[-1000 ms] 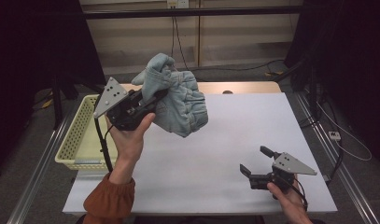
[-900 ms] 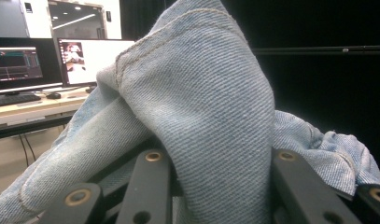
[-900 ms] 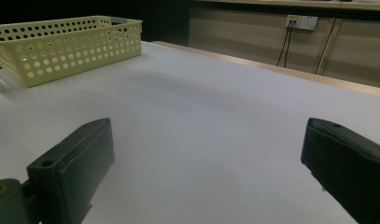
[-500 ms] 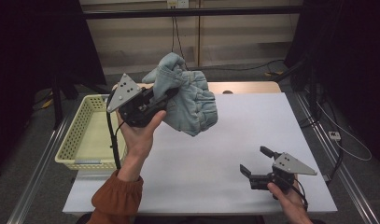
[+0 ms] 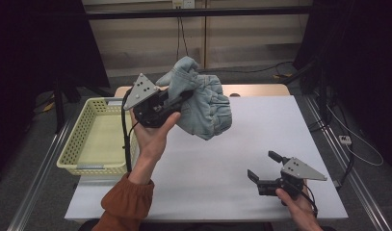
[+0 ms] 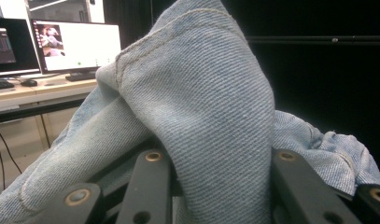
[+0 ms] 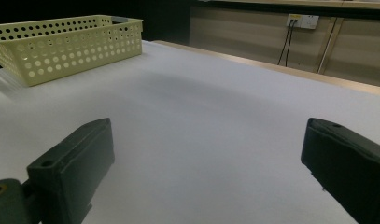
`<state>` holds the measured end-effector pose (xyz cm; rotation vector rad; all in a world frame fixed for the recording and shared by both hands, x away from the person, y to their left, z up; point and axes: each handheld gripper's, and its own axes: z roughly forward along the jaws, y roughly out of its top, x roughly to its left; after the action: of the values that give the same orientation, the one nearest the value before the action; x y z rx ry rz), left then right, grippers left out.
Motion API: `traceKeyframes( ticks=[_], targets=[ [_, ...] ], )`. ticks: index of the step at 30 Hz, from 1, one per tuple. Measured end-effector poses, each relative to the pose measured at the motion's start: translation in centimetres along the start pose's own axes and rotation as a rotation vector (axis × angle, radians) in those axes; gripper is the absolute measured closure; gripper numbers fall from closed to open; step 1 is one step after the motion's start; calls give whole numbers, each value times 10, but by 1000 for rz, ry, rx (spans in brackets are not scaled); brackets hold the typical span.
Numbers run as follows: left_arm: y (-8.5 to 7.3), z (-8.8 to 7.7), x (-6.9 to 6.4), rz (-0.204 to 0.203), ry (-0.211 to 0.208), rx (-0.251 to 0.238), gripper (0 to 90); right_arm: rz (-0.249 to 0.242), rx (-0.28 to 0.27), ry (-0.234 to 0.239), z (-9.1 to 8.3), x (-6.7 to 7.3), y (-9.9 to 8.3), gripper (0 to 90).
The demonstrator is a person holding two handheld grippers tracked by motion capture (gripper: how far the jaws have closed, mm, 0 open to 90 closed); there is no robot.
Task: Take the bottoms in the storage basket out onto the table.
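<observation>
A person's left gripper, raised above the white table, is clamped on a bunched pale-blue denim garment; in the left gripper view the twill cloth, with a stitched seam along one fold, is pinched between the black jaws and spills over both. The garment hangs clear of the table, above its far left part and just right of the yellow basket. The right gripper sits low over the table's near right corner, well apart from the garment, its jaws spread wide with nothing between them; in the right gripper view the bare tabletop lies between the two black jaws. An orange sleeve covers the left forearm.

The table is a matt white rectangle with a light wooden strip along its far edge. The basket, a rectangular plastic tray with perforated walls, stands at the table's left edge. Beyond the table are pale wall panels, a wall socket with dark cables, and grey floor on either side. In the left gripper view, lit monitors stand on a desk behind the cloth.
</observation>
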<state>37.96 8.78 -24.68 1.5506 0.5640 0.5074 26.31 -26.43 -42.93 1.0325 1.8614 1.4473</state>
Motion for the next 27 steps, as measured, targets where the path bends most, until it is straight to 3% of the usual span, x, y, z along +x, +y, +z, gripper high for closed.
traceKeyframes(
  ticks=[17, 27],
  targets=[
    [-13, 29, -6, -19, -27, 67, 707, 2, 1, -3, -1, 0, 0, 28],
    [-30, 39, -2, -61, -14, 103, 707, 0, -1, 0, -1, 0, 0, 28]
  ],
)
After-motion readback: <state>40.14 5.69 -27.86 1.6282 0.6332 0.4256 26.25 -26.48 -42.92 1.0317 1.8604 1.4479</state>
